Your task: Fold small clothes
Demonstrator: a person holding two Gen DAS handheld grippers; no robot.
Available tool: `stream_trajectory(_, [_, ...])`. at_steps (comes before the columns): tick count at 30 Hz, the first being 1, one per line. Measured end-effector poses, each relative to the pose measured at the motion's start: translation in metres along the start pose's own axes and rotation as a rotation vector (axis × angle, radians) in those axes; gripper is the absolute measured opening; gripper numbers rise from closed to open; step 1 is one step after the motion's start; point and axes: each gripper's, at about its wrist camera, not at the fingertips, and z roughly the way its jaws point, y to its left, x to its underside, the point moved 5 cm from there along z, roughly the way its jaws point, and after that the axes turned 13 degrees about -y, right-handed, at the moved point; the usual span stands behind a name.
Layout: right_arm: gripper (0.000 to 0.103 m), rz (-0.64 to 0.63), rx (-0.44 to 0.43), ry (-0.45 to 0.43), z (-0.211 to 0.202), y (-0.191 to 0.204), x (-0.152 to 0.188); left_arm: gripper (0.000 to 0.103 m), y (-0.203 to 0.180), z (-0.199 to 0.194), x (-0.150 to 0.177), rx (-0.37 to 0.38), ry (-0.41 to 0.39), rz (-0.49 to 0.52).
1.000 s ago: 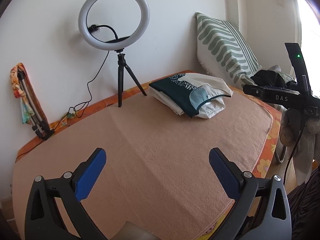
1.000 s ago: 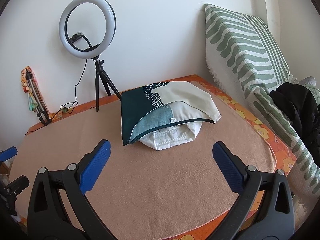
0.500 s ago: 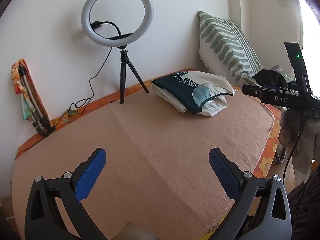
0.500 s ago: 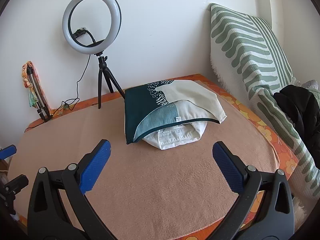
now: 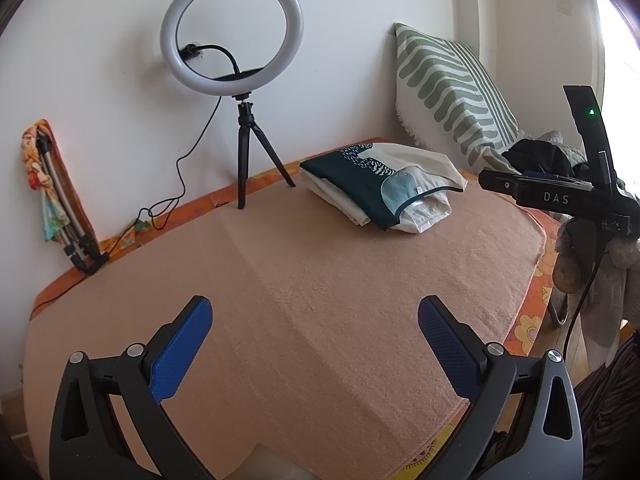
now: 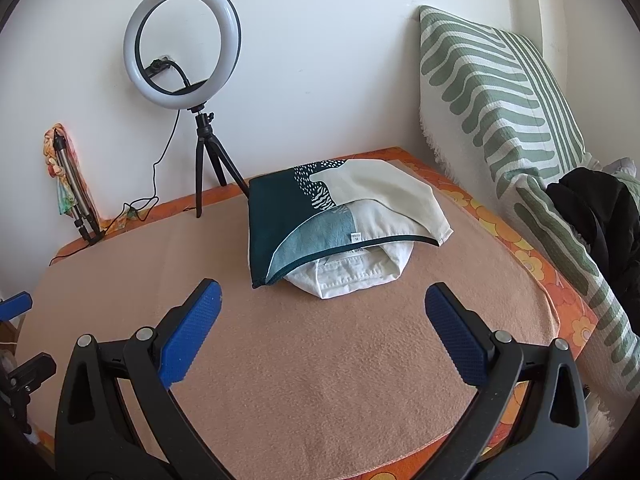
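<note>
Folded clothes stack (image 6: 340, 228) seen at frame centre on peach blanket (image 6: 320, 360) | both grippers, left (image 5: 314, 320) and right (image 6: 322, 306), held spread wide, nothing gripped | likely set aside as finished.

Blanket (image 6: 320, 360) foreground open; ring light (image 6: 182, 46) behind.

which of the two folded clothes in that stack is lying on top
The dark teal patterned garment lies on top; the plain white garment sits beneath it, only its edge poking out at the front.

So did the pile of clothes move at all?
No. The clothes lie in the same spot beside the ring light tripod; only the camera views shifted a little.
</note>
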Motion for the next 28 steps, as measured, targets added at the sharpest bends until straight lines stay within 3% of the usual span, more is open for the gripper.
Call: stream_trajectory(28, [0.103, 0.001, -0.018, 0.021, 0.0036, 0.0032, 0.0056, 0.102, 0.007, -0.0026, 0.003, 0.015, 0.005, -0.039])
